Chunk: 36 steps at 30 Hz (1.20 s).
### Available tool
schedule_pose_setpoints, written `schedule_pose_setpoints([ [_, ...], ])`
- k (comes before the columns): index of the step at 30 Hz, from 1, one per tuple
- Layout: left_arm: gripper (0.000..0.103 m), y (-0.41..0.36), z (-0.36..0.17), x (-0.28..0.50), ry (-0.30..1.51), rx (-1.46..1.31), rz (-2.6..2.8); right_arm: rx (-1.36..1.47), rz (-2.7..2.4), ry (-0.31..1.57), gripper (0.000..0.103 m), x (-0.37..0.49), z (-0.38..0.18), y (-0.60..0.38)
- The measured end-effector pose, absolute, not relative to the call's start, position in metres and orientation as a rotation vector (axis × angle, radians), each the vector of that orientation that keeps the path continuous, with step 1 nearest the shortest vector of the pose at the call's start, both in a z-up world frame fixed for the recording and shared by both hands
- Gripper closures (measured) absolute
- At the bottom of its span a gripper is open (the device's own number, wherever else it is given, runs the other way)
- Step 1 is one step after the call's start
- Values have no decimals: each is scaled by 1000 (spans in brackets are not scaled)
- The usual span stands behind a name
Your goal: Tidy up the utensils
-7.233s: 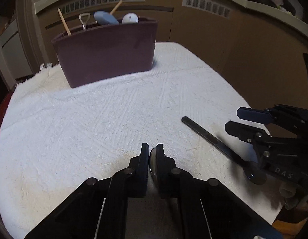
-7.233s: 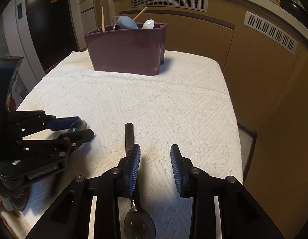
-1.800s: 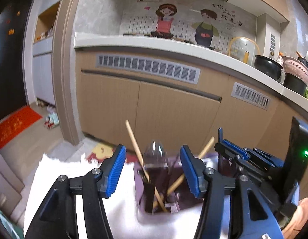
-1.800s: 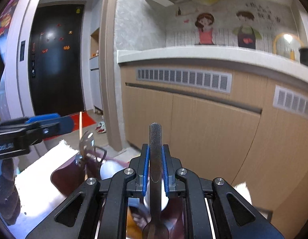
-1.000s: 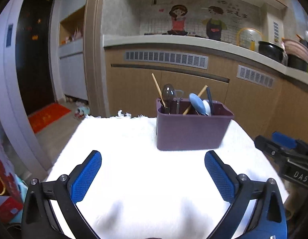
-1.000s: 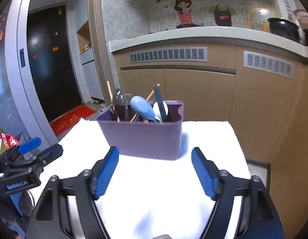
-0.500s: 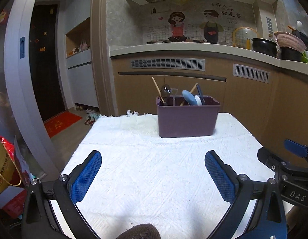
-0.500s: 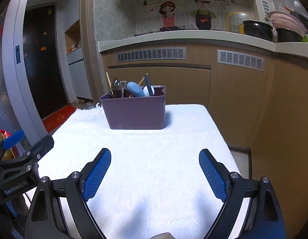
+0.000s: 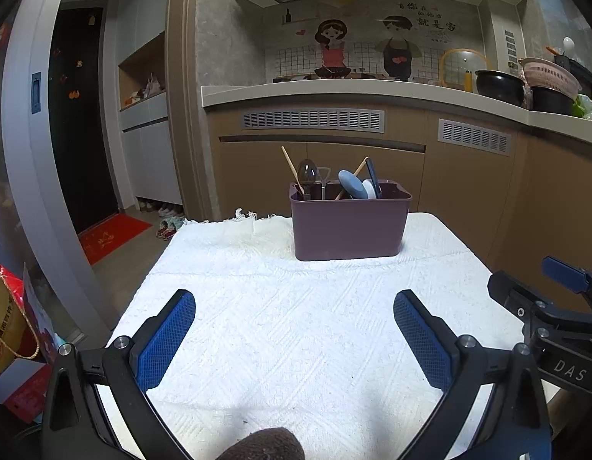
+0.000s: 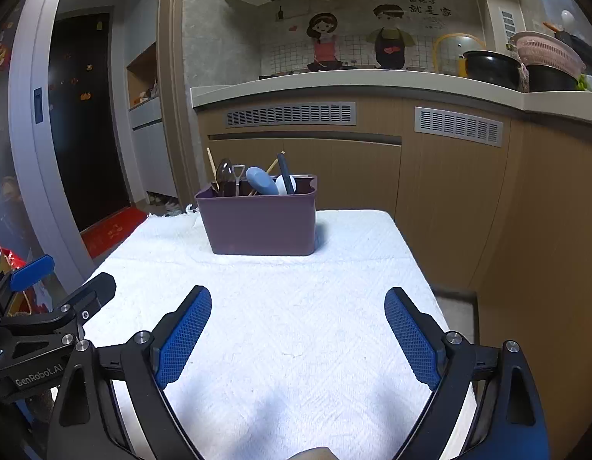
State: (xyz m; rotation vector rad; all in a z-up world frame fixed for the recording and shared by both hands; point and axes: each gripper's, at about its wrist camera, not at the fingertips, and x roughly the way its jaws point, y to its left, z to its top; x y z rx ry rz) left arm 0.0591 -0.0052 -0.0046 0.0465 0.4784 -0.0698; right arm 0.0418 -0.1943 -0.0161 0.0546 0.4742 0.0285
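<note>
In the left wrist view, the left gripper [image 9: 294,326] was seen spread wide, with nothing between its pads. The purple bin [image 9: 349,226] stood at the far end of the white towel [image 9: 296,326], holding the utensils [image 9: 351,184] (their lower halves hidden by its wall). The right gripper [image 9: 541,287] was cut off at the edge.

In the right wrist view, the right gripper [image 10: 298,329] had just been opening and was seen wide apart, empty. The bin [image 10: 261,222] stood well ahead; the left gripper [image 10: 66,283] was partly cropped.

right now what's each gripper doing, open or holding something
Left gripper: open, nothing between its pads.
Right gripper: open, nothing between its pads; its jaws have just been opening.
</note>
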Motion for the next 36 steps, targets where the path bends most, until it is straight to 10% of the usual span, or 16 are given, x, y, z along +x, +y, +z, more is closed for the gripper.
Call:
schedule_pose_setpoints([
  [36,0,-7,-2,60,489,49,-81,60,34,485,10,44,-18,-196],
])
